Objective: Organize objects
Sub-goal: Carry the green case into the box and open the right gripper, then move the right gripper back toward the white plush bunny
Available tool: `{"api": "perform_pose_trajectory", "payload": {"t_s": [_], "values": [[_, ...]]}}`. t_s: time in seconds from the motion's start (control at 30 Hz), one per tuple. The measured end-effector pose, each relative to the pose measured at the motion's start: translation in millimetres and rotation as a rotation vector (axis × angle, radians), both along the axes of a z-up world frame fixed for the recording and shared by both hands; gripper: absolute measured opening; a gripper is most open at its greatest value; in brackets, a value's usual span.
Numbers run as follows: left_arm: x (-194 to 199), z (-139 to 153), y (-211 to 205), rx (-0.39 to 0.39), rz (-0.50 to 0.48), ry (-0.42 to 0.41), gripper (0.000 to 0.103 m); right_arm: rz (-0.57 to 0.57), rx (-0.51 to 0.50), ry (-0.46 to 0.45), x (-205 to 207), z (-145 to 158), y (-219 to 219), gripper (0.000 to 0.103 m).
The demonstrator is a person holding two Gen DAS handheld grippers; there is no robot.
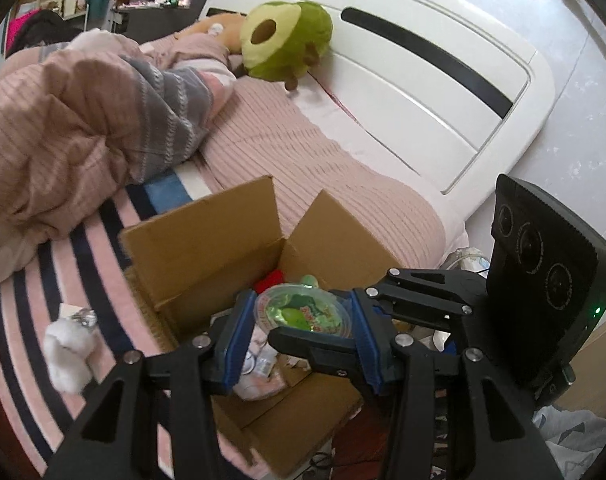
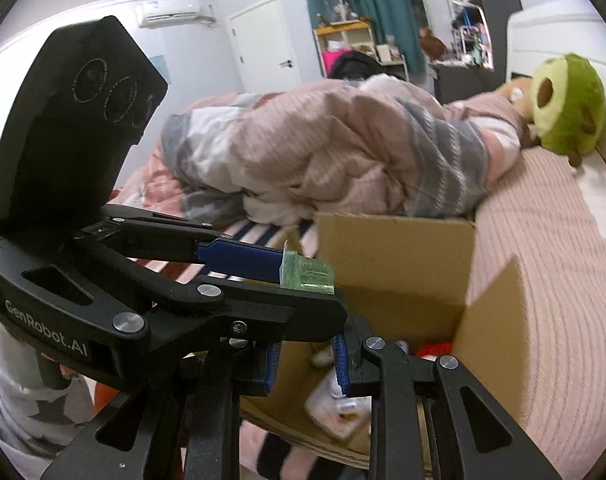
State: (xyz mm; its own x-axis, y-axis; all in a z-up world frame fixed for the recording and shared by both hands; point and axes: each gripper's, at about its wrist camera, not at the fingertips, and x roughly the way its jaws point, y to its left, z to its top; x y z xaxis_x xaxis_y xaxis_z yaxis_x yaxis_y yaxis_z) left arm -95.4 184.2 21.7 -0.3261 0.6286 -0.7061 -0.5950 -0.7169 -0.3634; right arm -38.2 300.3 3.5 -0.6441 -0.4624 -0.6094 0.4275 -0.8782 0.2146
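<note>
An open cardboard box (image 1: 207, 248) stands on the bed and holds a red item (image 1: 269, 278) and several small packets. My left gripper (image 1: 301, 328) is shut on a green jelly cup (image 1: 303, 312) and holds it above the box. The cup also shows in the right wrist view (image 2: 309, 276) between the left gripper's blue pads. My right gripper (image 2: 305, 364) sits just beside and under the left one, over the box (image 2: 395, 252), with its jaws apart and nothing between them. A white fluffy keychain (image 1: 69, 344) lies on the striped sheet left of the box.
A crumpled pink and grey duvet (image 1: 71, 120) fills the left of the bed. A green avocado plush (image 1: 285, 40) leans on the white headboard (image 1: 423, 80). A pink ribbed pillow (image 1: 303, 160) lies behind the box.
</note>
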Motion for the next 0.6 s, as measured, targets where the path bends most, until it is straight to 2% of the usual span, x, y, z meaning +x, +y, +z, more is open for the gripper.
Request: {"api": "perform_pose_trajectory", "payload": {"t_s": [0.3,0.37,0.43,0.5,0.57,0.6], "values": [[-7.9,-13.6,16.6,-0.006,-0.011,-0.04,0.044,-0.025,0.03,-0.054,-2.7,-10.6,11.3,0.018],[-9.4,-16.8,18.7,-0.024,-0.007,-0.047,0.045,-0.047,0.075,-0.064,-2.8,-13.9,9.1,0.018],[-9.7,-18.6,19.9,-0.053,0.002,-0.05,0.051,-0.068,0.129,-0.059,-2.2,-16.8,6.0,0.02],[-8.3,-18.6,20.6,-0.079,0.01,-0.04,0.067,-0.069,0.137,-0.059,-1.8,-16.5,5.5,0.027],[-6.0,-17.4,20.1,-0.104,0.018,-0.027,0.074,-0.079,0.153,-0.05,-0.5,-16.5,4.2,0.041],[-5.1,-16.8,19.3,-0.115,0.021,-0.02,0.074,-0.083,0.165,-0.043,0.3,-16.1,3.1,0.043]]}}
